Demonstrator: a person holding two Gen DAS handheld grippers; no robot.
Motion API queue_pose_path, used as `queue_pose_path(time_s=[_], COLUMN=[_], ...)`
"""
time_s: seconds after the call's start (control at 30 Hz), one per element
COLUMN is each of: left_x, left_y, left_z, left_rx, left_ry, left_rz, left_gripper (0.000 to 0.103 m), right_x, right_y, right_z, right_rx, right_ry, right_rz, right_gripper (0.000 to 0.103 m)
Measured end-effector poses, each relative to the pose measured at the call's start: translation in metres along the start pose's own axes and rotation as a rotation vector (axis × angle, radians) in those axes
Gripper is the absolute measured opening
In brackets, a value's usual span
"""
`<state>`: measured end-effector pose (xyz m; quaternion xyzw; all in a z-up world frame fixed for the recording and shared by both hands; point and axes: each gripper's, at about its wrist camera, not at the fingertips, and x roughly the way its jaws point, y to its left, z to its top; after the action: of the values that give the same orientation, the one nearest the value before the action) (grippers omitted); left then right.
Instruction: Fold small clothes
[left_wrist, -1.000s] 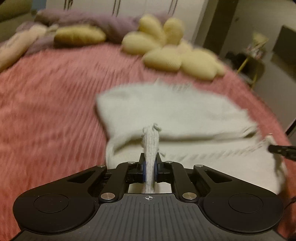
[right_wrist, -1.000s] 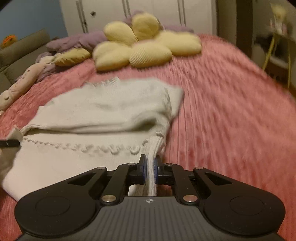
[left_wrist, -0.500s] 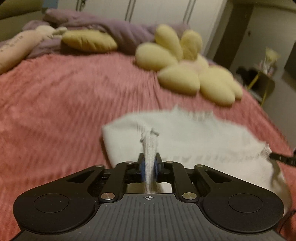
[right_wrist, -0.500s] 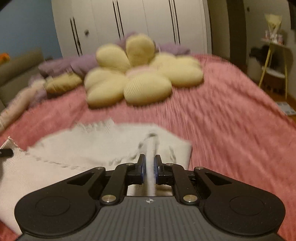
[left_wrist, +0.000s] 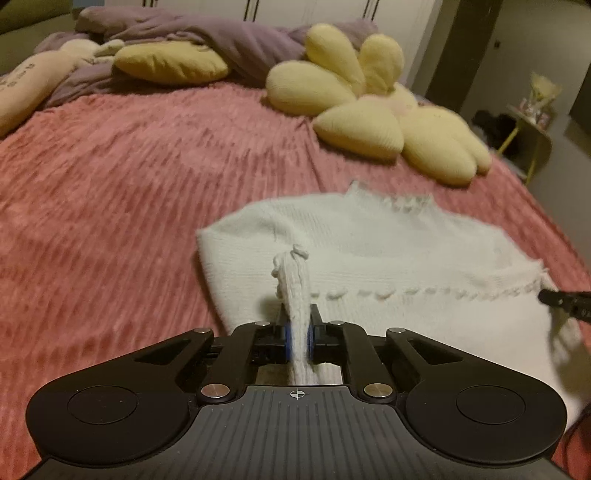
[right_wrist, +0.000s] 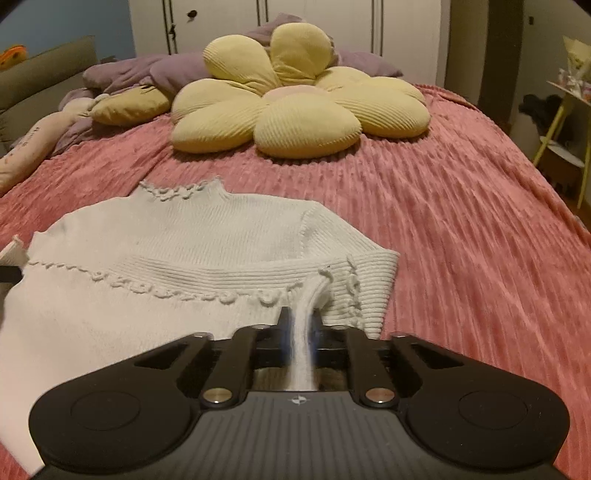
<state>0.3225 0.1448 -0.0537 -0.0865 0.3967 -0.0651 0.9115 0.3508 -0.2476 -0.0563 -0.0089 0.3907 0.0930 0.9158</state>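
A white knit sweater (left_wrist: 388, 251) lies flat on the pink bedspread (left_wrist: 110, 184), its frilled collar toward the cushions. The lower part is doubled over the upper part, and the frilled hem runs across the middle. My left gripper (left_wrist: 298, 332) pinches the hem's left corner, its jaws closing tight on a bunched strip of knit. In the right wrist view my right gripper (right_wrist: 301, 328) is shut on the hem's right corner of the sweater (right_wrist: 166, 240), beside a ribbed sleeve cuff. The right gripper's tip shows at the left wrist view's right edge.
A yellow flower-shaped cushion (right_wrist: 295, 110) sits beyond the sweater, also in the left wrist view as the flower cushion (left_wrist: 369, 110). A purple duvet (left_wrist: 221, 40) and a yellow pillow (left_wrist: 170, 62) lie at the bed's head. A small side table (right_wrist: 565, 140) stands off the bed's right edge.
Both grippers carried the hem forward toward the collar and lowered it, so the lower half now lies over the upper half. The blur has settled.
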Motion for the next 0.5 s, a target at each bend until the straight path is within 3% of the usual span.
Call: queue_pose_path(time_s=[0.13,0.3,0.4,0.5], left_x=[-0.022,0.000,0.030,0.065], left_y=[-0.009,-0.019,-0.022,-0.018], left_z=[0.036,0.083,0.089,0.081], left_rx=[0.067,0.115,0.112,0.081], left_ry=[-0.127,-0.237,-0.251,-0.196], left_rz=[-0.006,0.125,0.222,0.289], left_gripper=[0.010,0.010,0.011,0.012], right_x=[-0.019,-0.010,0.013,0.042], right_y=[0.007,0.021,0.023,0.020], right_z=[0.013,0.053,0.072,0.078], right_rx=[-0.053,-0.075,-0.057,-0.024], right_ry=[-0.116,-0.242,-0.268,-0.255], right_rz=[-0.032,-0.155,-0.225,-0.273], right_gripper=[0.006,0.006,0.006,0.007])
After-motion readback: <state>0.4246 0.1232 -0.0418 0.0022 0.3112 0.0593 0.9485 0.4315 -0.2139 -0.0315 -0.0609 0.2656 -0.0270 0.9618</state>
